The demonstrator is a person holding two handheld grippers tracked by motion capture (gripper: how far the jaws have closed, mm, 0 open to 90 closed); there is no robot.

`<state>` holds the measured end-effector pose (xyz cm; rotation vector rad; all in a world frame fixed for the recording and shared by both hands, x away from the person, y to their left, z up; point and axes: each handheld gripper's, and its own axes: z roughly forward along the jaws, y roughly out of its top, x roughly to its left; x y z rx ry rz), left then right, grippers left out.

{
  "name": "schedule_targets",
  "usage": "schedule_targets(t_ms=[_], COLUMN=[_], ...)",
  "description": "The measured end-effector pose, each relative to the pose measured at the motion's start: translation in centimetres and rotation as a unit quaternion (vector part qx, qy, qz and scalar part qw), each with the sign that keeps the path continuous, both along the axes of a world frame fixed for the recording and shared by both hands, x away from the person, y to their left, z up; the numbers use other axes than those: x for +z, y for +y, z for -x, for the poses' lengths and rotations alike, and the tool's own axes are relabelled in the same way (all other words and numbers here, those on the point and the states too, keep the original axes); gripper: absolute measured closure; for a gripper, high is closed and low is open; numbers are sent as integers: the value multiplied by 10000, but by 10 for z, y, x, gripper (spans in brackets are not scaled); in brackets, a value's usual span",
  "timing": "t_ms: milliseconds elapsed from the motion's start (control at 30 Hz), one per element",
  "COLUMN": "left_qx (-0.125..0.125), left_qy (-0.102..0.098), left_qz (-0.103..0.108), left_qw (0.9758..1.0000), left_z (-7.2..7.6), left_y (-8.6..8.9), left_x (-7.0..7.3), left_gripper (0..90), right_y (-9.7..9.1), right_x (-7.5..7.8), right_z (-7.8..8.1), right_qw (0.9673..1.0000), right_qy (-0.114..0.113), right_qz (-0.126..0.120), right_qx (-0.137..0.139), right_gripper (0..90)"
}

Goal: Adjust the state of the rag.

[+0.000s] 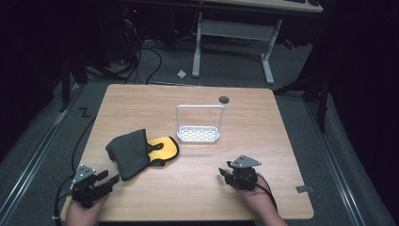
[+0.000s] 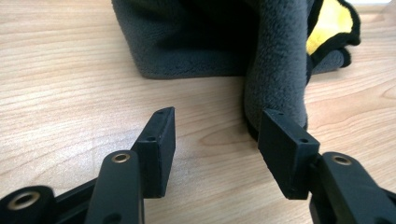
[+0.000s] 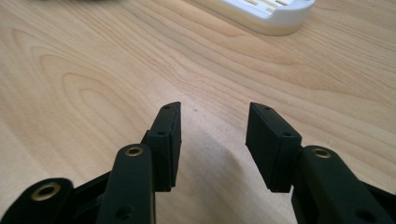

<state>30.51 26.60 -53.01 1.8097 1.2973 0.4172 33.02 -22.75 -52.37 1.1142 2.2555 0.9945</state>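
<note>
Grey cloth (image 2: 210,42) perhaps touching left tool (image 2: 217,133)

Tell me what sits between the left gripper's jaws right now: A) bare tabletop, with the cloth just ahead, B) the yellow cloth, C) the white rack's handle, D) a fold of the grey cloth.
A: in the left gripper view the left gripper stands open over bare table, with the grey cloth lying just beyond its jaw tips.
</note>
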Motion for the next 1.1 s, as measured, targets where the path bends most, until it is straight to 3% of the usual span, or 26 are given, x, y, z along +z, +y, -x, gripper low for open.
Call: schedule_targets(t_ms=[233, 400, 633, 833, 1100], left_qx=[-116, -154, -228, -237, -165], left_qy=[36, -107, -192, -290, -506], left_qz=[-69, -51, 159, 210, 306], left_qw=[9999, 9998, 9994, 9991, 9981], left_z=[-2, 2, 2, 4, 2], left_y=[-1, 1, 2, 2, 4], left_x=[-2, 5, 14, 18, 30], left_gripper=[447, 440, 436, 403, 307], right_y=[-4, 1, 1, 0, -1], right_x=[2, 4, 2, 2, 1], right_z=[2, 5, 6, 5, 4], right_qw=[9997, 9993, 9995, 9995, 9995], right_qy=[-152, -305, -270, -257, -249], right_qz=[-119, -126, -76, -102, -45], right_qx=[-160, -176, -171, -179, -186], right_gripper=[490, 485, 483, 479, 474])
